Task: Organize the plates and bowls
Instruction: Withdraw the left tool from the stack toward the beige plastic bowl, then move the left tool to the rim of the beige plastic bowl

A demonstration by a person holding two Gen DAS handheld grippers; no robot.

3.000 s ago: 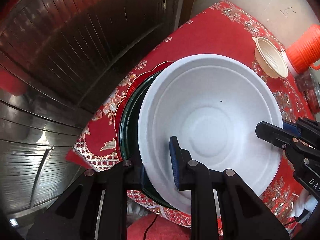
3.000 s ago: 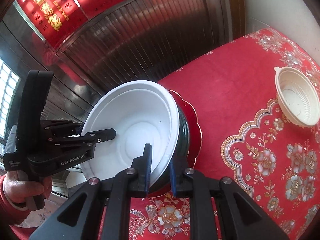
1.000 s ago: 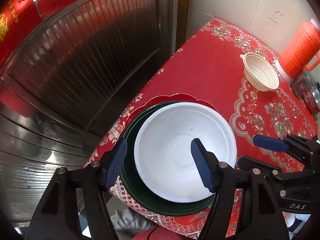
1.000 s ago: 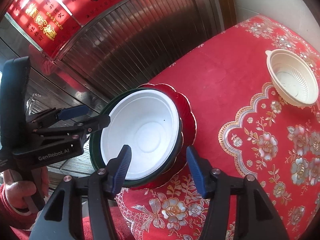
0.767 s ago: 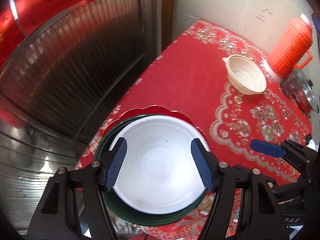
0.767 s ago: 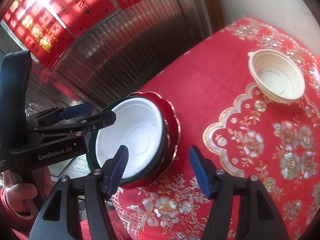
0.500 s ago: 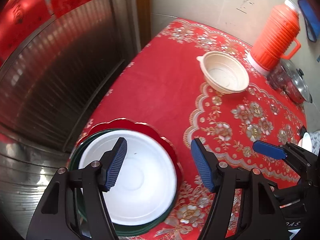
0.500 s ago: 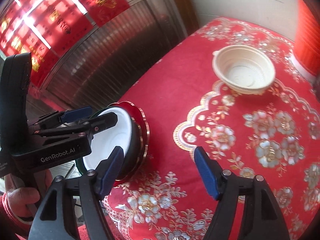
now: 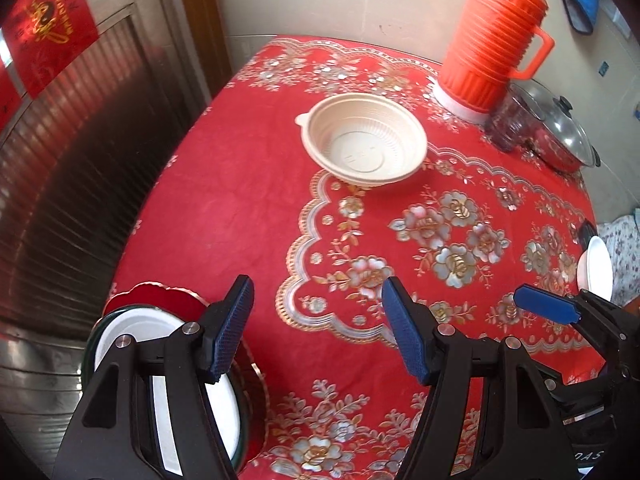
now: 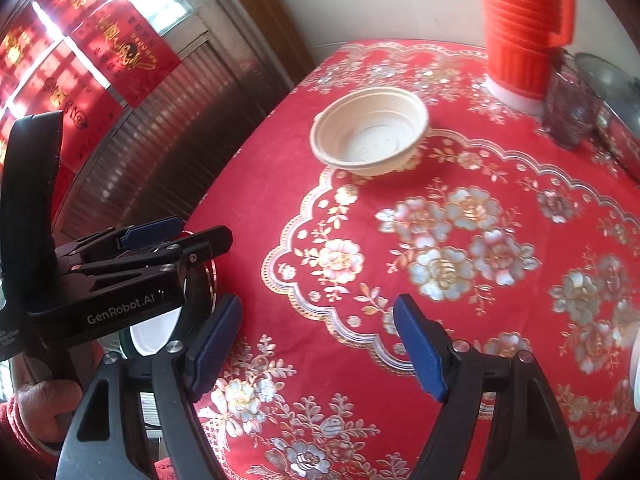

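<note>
A red floral tablecloth [image 9: 248,184] is spread over a table set against a pale wall, beside a ribbed metal door. The white bowl [image 9: 160,360], gripped at its rim by both grippers three seconds ago, has been released and now sits nested in the green dish on the red plate at the near left corner. The left gripper [image 9: 316,336] and right gripper [image 10: 318,340] are held empty, fingers wide apart, and have been swung toward the beige bowl [image 9: 364,140], probably next to be stacked. An orange thermos [image 9: 492,36], a glass [image 9: 506,128] and a lidded pot [image 9: 556,132] stand just beyond it; the path across the cloth is unobstructed.
</note>
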